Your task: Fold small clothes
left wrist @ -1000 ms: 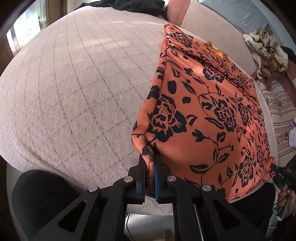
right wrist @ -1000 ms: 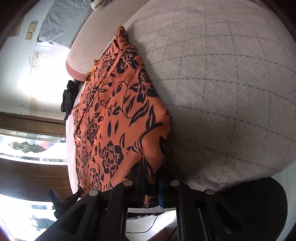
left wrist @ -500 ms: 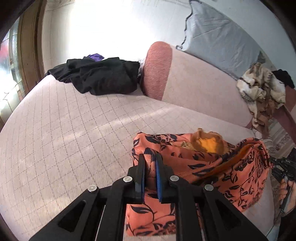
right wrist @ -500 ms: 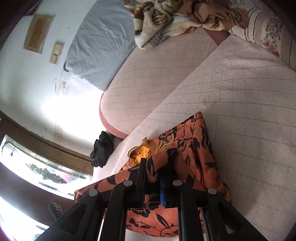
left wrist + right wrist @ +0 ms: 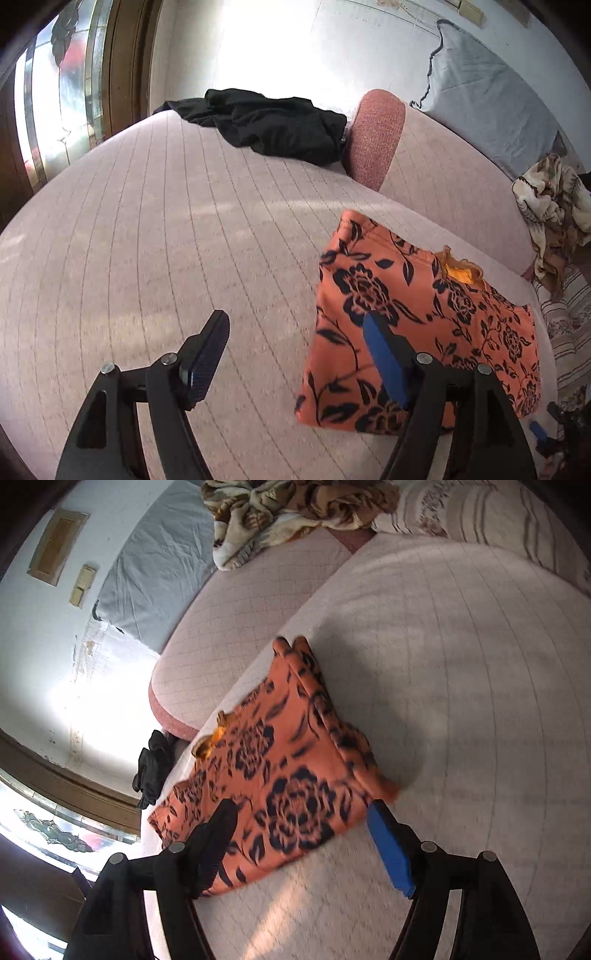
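Orange floral garment (image 5: 424, 325) lies folded once on quilted bed (image 5: 147, 240), at 3 o'clock in left view. Left gripper (image 5: 295, 350), right gripper (image 5: 299, 834): jaws spread wide, holding nothing. Next, probably: regrip side edge, fold across, keep edges aligned, press flat.

Folded orange floral garment (image 5: 424, 317) beside spread fingers (image 5: 207, 350)

The garment (image 5: 424, 325) is soft matt cloth, orange with black flowers; the bed cover (image 5: 147, 240) is quilted, nubbly fabric; gripper arms look matt black plastic; one pad (image 5: 389, 849) is smooth blue; the window frame (image 5: 125, 62) is dark wood.
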### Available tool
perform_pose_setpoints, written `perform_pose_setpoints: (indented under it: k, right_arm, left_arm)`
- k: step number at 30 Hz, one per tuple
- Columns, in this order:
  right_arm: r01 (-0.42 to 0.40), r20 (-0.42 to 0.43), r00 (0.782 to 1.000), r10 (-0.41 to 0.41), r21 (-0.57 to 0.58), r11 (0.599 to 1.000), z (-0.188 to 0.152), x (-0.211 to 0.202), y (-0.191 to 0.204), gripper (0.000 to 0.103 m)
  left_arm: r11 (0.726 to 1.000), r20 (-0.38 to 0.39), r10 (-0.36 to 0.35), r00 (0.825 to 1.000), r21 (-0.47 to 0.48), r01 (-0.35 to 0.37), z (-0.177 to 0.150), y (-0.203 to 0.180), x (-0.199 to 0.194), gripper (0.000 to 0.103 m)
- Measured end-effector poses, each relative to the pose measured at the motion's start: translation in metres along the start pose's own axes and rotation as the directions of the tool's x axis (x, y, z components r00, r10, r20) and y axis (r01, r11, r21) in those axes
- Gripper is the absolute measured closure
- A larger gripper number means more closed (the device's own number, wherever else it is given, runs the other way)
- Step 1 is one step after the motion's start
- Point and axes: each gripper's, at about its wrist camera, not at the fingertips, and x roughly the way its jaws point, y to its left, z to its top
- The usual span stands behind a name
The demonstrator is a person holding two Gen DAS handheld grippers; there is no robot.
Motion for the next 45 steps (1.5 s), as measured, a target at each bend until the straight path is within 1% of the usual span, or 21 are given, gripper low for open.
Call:
perform_pose_setpoints:
  k: [2, 4, 7, 8, 9, 10, 11, 12, 14, 19, 23, 26, 29, 31, 32, 33, 34, 37, 39, 40, 45]
  right_arm:
    - [-0.003, -0.045, 0.999, 0.005, 0.047, 0.999, -0.014, 0.017, -0.006, 0.027]
    - [-0.011, -0.028, 1.0, 0.012, 0.038, 0.999, -0.01, 0.033, 0.003, 0.027]
    - [0.004, 0.017, 1.0, -0.006, 0.126, 0.992, 0.009, 0.056, 0.009, 0.027]
    - [0.009, 0.029, 0.999, -0.013, 0.153, 0.988, 0.015, 0.063, 0.009, 0.027]
    - [0.019, 0.049, 0.998, -0.029, 0.198, 0.98, 0.019, 0.067, 0.008, 0.027]
    - [0.019, 0.068, 0.997, -0.037, 0.242, 0.97, 0.022, 0.069, 0.007, 0.034]
    - [0.017, 0.073, 0.997, -0.036, 0.253, 0.967, 0.027, 0.072, 0.008, 0.047]
    - [0.019, 0.059, 0.998, -0.035, 0.255, 0.967, 0.031, 0.076, 0.009, 0.087]
    - [0.011, 0.041, 0.999, -0.024, 0.293, 0.956, 0.036, 0.078, 0.01, 0.087]
    - [-0.028, 0.089, 0.996, 0.014, 0.15, 0.988, 0.047, 0.036, 0.066, 0.09]
    - [-0.045, 0.138, 0.99, 0.033, 0.082, 0.996, 0.035, -0.02, 0.089, 0.09]
    - [-0.043, 0.133, 0.991, 0.033, 0.072, 0.996, 0.003, -0.058, 0.076, 0.09]
    - [0.033, 0.079, 0.996, -0.038, 0.069, 0.997, -0.046, -0.076, 0.03, 0.085]
    - [0.17, -0.05, 0.985, -0.167, 0.057, 0.984, -0.076, -0.059, -0.013, 0.058]
    - [0.187, -0.106, 0.978, -0.178, 0.076, 0.979, -0.087, -0.054, -0.035, 0.058]
    - [0.109, -0.057, 0.993, -0.105, 0.081, 0.991, -0.091, -0.064, -0.043, 0.059]
    - [0.127, -0.049, 0.991, -0.124, 0.058, 0.99, -0.091, -0.075, -0.043, 0.053]
    - [0.194, 0.037, 0.981, -0.193, -0.02, 0.981, -0.075, -0.105, -0.03, 0.042]
    - [0.217, 0.08, 0.974, -0.21, -0.088, 0.972, -0.057, -0.112, -0.018, 0.042]
    - [0.216, 0.082, 0.975, -0.207, -0.122, 0.969, -0.048, -0.11, -0.011, 0.042]
    - [0.168, 0.03, 0.985, -0.168, -0.351, 0.921, -0.007, -0.068, 0.034, 0.042]
  left_arm:
    - [1.0, -0.077, -0.028, 0.997, 0.009, 0.029, -0.028, -0.013, 0.016, 0.026]
    - [0.999, -0.171, -0.026, 0.985, 0.018, 0.029, -0.047, -0.029, 0.039, 0.026]
    - [0.997, -0.098, 0.026, 0.995, 0.07, -0.02, -0.039, -0.051, 0.056, 0.025]
    - [0.999, -0.105, 0.032, 0.994, 0.046, -0.027, -0.031, -0.052, 0.064, 0.025]
    - [1.0, -0.114, 0.027, 0.993, -0.009, -0.028, -0.023, -0.05, 0.07, 0.032]
    - [0.997, -0.124, 0.018, 0.992, -0.067, -0.026, -0.016, -0.046, 0.075, 0.067]
    - [0.995, -0.159, 0.017, 0.987, -0.091, -0.031, -0.008, -0.045, 0.08, 0.083]
    - [0.993, -0.191, 0.003, 0.982, -0.116, -0.025, 0.0, -0.044, 0.083, 0.084]
    - [0.997, -0.155, 0.006, 0.988, -0.076, -0.018, 0.013, -0.055, 0.067, 0.085]
    - [0.999, -0.013, -0.037, 0.999, 0.017, 0.037, 0.033, -0.086, -0.008, 0.085]
    - [0.996, 0.04, -0.079, 0.996, 0.052, 0.077, 0.02, -0.09, -0.065, 0.085]
    - [0.995, 0.004, -0.084, 0.996, 0.045, 0.084, -0.026, -0.07, -0.09, 0.084]
    - [0.998, -0.128, -0.006, 0.992, 0.059, 0.014, -0.094, -0.038, -0.066, 0.072]
    - [0.998, -0.272, 0.043, 0.961, 0.054, -0.03, -0.129, -0.01, -0.032, 0.057]
    - [0.999, -0.207, -0.017, 0.978, 0.04, 0.026, -0.129, -0.003, -0.041, 0.056]
    - [0.999, -0.198, -0.014, 0.98, 0.042, 0.023, -0.124, -0.001, -0.049, 0.05]
    - [0.999, -0.2, 0.026, 0.98, 0.051, -0.016, -0.116, 0.001, -0.054, 0.04]
    - [0.996, -0.082, 0.025, 0.996, 0.084, -0.018, -0.089, 0.007, -0.069, 0.037]
    - [0.996, -0.085, 0.035, 0.996, 0.083, -0.028, -0.072, 0.009, -0.06, 0.037]
    - [0.997, -0.093, 0.004, 0.996, 0.082, 0.004, -0.064, 0.007, -0.052, 0.037]
    - [0.98, -0.115, -0.01, 0.993, 0.197, 0.033, -0.036, -0.026, -0.01, 0.037]
